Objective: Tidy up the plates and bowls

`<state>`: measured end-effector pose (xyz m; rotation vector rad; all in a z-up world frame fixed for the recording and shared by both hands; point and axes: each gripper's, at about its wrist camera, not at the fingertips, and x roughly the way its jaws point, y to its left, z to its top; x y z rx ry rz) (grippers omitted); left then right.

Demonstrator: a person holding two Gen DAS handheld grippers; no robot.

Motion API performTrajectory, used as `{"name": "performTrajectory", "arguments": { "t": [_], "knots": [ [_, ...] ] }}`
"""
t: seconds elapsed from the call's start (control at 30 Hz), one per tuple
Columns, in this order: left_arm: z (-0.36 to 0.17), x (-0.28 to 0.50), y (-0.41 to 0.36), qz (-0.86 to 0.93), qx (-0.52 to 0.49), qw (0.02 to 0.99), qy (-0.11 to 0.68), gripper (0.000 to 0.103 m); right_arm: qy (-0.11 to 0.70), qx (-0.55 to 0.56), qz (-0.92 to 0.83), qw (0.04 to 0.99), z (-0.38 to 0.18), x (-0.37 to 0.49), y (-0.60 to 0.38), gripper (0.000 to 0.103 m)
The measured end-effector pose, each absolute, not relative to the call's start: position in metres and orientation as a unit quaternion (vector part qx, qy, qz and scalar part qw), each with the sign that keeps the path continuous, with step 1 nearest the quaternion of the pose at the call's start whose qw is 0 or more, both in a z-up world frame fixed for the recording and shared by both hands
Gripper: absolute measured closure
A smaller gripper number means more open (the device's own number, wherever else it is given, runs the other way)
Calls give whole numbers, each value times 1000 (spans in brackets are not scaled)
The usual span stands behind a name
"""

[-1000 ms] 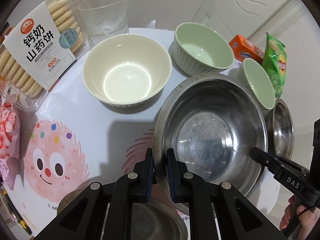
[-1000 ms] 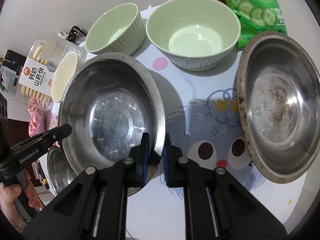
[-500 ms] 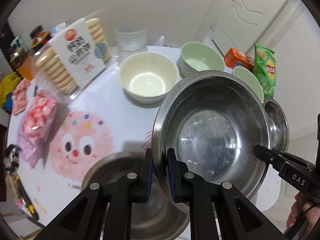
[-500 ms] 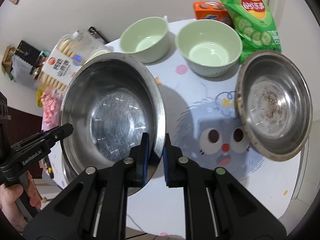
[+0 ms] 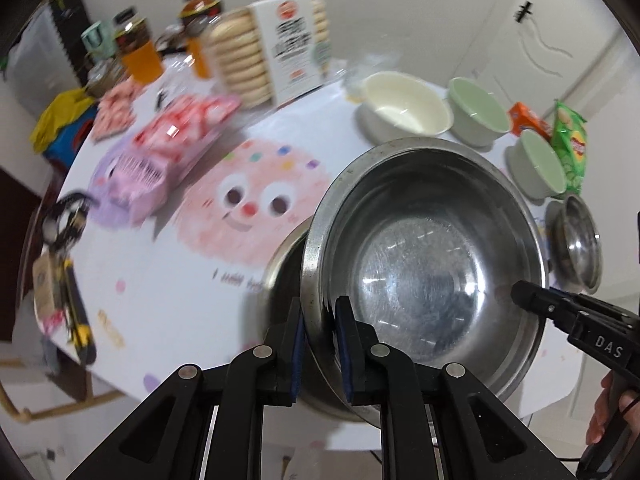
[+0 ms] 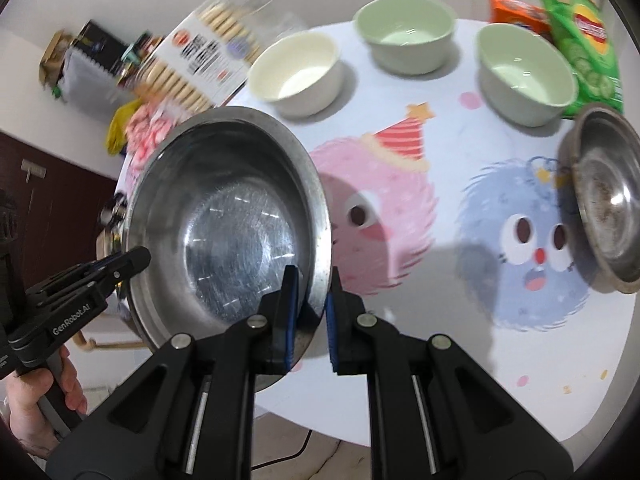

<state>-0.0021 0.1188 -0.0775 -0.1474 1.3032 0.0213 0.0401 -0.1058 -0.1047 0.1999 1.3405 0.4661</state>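
Large steel bowl [image 5: 424,276] is clamped on opposite sides of its rim by both grippers and sits tilted, lower centre-right in the left wrist view, lower left in the right wrist view. Left gripper [image 5: 320,344]: jaws nearly closed, blue pads pinching the rim, one pad inside and one outside. Right gripper [image 6: 310,312]: same, narrow gap, rim between the pads. Bowl look: round, deep, brushed stainless, broad flat lip, fine scratches and ring of reflections on the base, nothing in it. A second steel bowl [image 5: 286,264] shows partly behind its left edge on the table [image 5: 168,280]. A third, stained steel bowl [image 6: 604,200] is at the right edge. Cream bowl [image 6: 298,72] and two green bowls [image 6: 406,36] [image 6: 526,74] line the top.
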Motion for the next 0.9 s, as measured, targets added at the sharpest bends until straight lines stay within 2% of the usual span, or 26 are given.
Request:
{"name": "performTrajectory", "arguments": {
  "t": [0.3,0.9],
  "knots": [
    [-116,-12,140,33,-90,758,645,86,644,45,228,729,-128,33,-72,88],
    [-138,3,138,31,-72,735,673,83,666,-9,209,716,-137,42,-55,88]
  ]
}}
